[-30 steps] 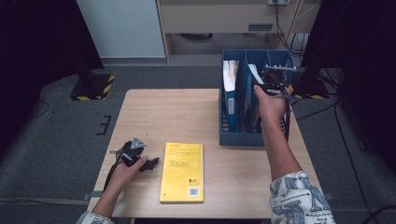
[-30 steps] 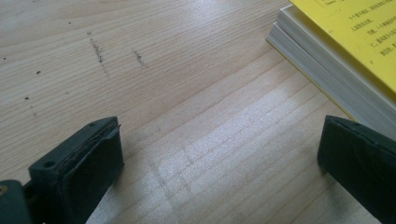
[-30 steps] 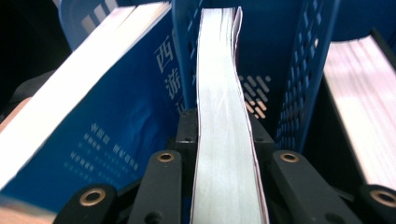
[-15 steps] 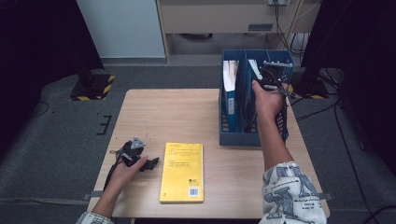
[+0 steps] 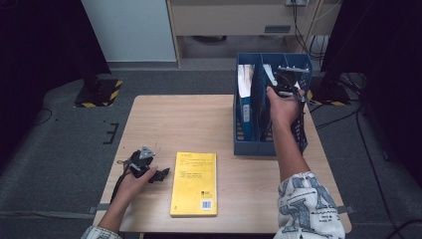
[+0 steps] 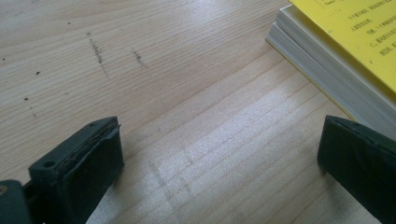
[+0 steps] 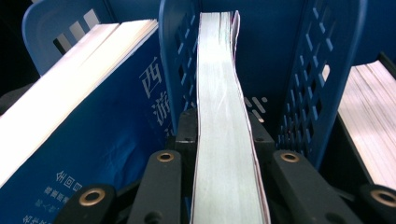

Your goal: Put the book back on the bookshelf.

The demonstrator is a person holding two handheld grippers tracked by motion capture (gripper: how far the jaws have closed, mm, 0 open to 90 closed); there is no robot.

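Observation:
My right gripper is over the blue file holder, shut on the page edge of a thin book. That book stands upright in the holder's middle compartment, with my right gripper clamping it from both sides. A blue-covered book leans in the compartment to its left. My left gripper rests on the wooden table, jaws wide apart with nothing between them. A yellow book lies flat just right of it. Its corner shows beside my left gripper.
Another book stands in the holder's right compartment. The holder sits at the table's far right corner. Dark equipment and cables surround the table on the grey floor.
The right hand has shifted only slightly at the holder, still gripping the book. The left hand and yellow book have not moved.

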